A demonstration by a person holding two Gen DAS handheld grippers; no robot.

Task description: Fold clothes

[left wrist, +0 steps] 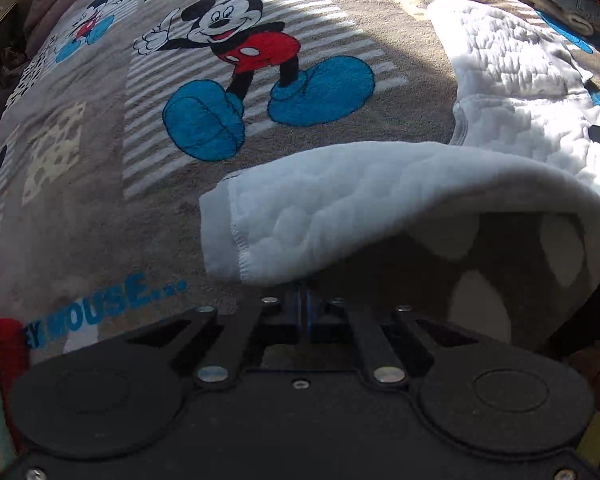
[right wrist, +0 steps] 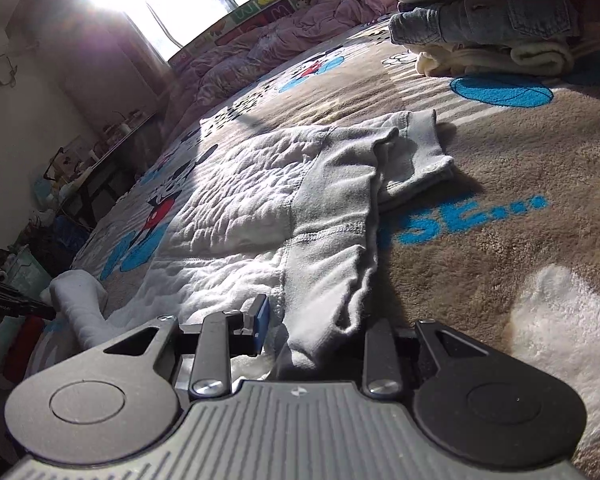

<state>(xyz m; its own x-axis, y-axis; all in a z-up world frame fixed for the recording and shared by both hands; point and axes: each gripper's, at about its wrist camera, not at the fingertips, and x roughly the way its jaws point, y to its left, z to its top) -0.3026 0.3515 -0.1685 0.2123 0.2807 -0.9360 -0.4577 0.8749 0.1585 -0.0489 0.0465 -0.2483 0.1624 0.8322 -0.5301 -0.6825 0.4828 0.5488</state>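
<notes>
A white quilted sweatshirt lies spread on a Mickey Mouse blanket. My left gripper is shut on the sweatshirt's sleeve near its cuff and holds it lifted off the blanket. In the right wrist view the sweatshirt's body and ribbed hem stretch away ahead. My right gripper is open with the hem lying between its jaws; only its left blue-padded finger shows, the other is hidden by cloth. The lifted sleeve shows at the left.
A stack of folded clothes, with denim in it, sits on the blanket at the far right. A crumpled pink duvet lies along the far side under the window. A cluttered table stands at the left.
</notes>
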